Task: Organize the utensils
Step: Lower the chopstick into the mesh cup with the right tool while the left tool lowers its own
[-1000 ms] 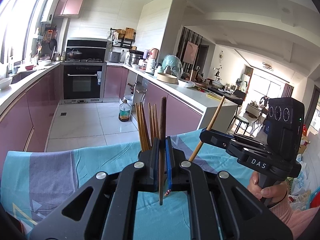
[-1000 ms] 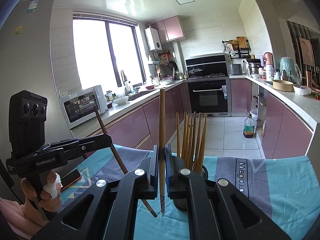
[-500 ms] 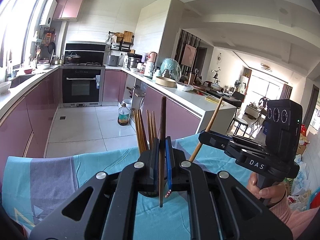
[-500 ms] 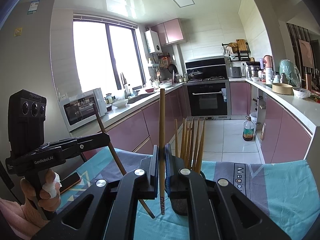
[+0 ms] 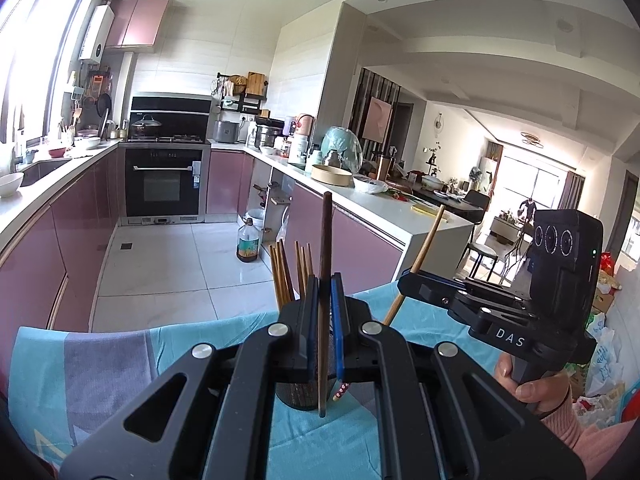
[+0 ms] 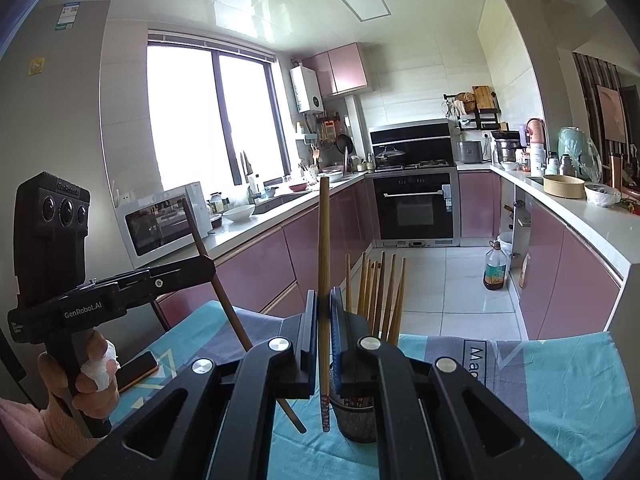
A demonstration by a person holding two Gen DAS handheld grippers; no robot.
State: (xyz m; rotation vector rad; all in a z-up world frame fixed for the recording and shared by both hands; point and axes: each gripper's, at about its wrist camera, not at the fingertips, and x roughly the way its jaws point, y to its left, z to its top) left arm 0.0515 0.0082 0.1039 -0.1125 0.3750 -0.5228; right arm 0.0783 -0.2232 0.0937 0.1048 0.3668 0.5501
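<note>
In the left wrist view my left gripper (image 5: 324, 286) is shut on a dark brown chopstick (image 5: 327, 236) held upright. Just beyond it a black mesh holder (image 5: 298, 396) stands on the teal cloth with several light chopsticks (image 5: 286, 272) in it. My right gripper (image 5: 408, 280) comes in from the right, shut on a lighter chopstick (image 5: 429, 238). In the right wrist view that right gripper (image 6: 325, 304) clamps the light chopstick (image 6: 323, 240), its patterned tip hanging beside the holder (image 6: 356, 420). The left gripper (image 6: 202, 266) shows at the left with the dark chopstick (image 6: 224, 304) slanting down.
A teal and grey cloth (image 6: 560, 380) covers the table. A phone (image 6: 136, 368) lies on it at the left, near the hand (image 6: 94, 380) on the left handle. Pink kitchen cabinets, an oven (image 5: 162, 184) and an oil bottle (image 5: 248, 246) on the floor lie beyond.
Both grippers keep their chopsticks clamped. The holder sits slightly lower in both views; otherwise nothing has visibly changed.
</note>
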